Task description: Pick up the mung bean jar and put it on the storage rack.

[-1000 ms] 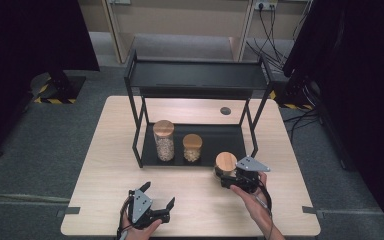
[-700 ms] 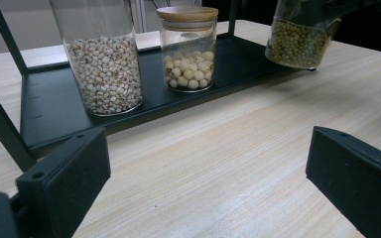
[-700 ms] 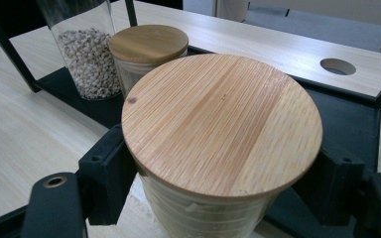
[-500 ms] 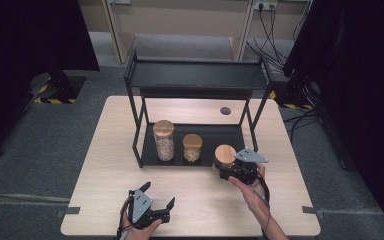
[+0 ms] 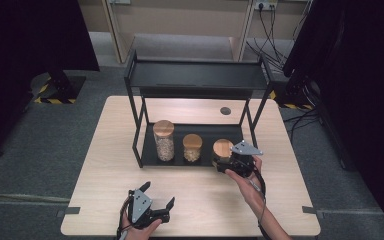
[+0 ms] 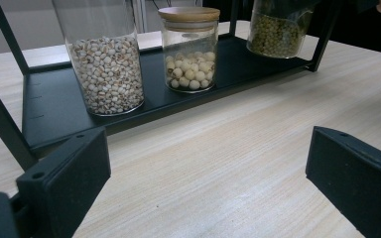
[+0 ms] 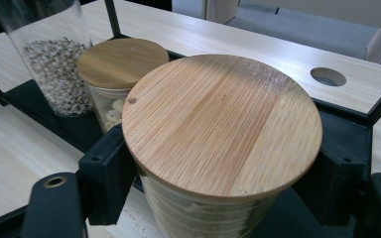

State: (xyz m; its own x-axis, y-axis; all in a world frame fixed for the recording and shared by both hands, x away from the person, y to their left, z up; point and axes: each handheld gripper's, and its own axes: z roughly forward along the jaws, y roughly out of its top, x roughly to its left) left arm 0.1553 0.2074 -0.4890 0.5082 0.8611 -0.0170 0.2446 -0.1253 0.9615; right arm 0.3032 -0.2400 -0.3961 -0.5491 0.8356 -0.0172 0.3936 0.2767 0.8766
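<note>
Right tool (image 5: 226, 161): clamped on the round glass jar with a bamboo lid (image 5: 223, 148), green beans inside.
Jar place: over the 3 o'clock end of the black metal rack's lower shelf (image 5: 205, 131), just beside the short glass jar of pale beans (image 5: 192, 147).
Change: a second ago the jar hung off the shelf at 4 o'clock; it has shifted inward.
Left tool (image 5: 157, 196): spread wide, holding nothing, unmoved at the pale wooden table's (image 5: 110, 165) 6 o'clock edge.
Tall glass jar of grain (image 5: 163, 140): untouched at 9 o'clock.

A glass jar (image 5: 223, 150) of green beans with a round wooden lid, upright over the right end of the black rack's lower shelf (image 5: 150, 150)
</note>
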